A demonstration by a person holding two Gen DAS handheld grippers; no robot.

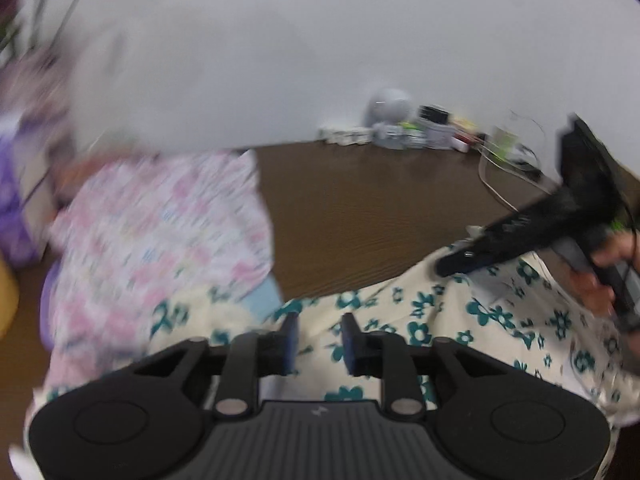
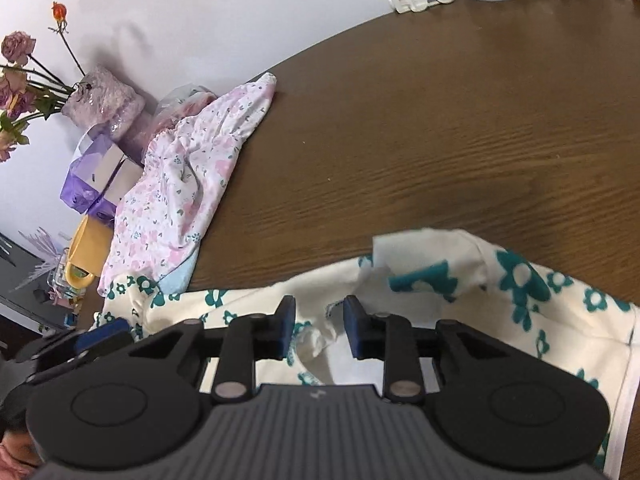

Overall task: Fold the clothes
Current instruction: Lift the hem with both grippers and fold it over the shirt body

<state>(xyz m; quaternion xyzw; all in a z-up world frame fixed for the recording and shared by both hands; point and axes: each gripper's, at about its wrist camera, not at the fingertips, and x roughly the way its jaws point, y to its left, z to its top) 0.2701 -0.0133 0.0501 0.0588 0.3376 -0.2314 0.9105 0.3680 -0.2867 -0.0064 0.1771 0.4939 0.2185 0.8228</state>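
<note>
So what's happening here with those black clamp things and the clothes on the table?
A person is folding clothes with a two-finger tool in each hand. Both work over a cream cloth with teal flowers spread at the near edge of the brown wooden table. The left gripper has its jaws apart above the cloth, gripping nothing. The right gripper is also slightly open, with a rumpled fold lying between its fingers. A pink floral garment lies crumpled to the left, not yet folded.
</note>
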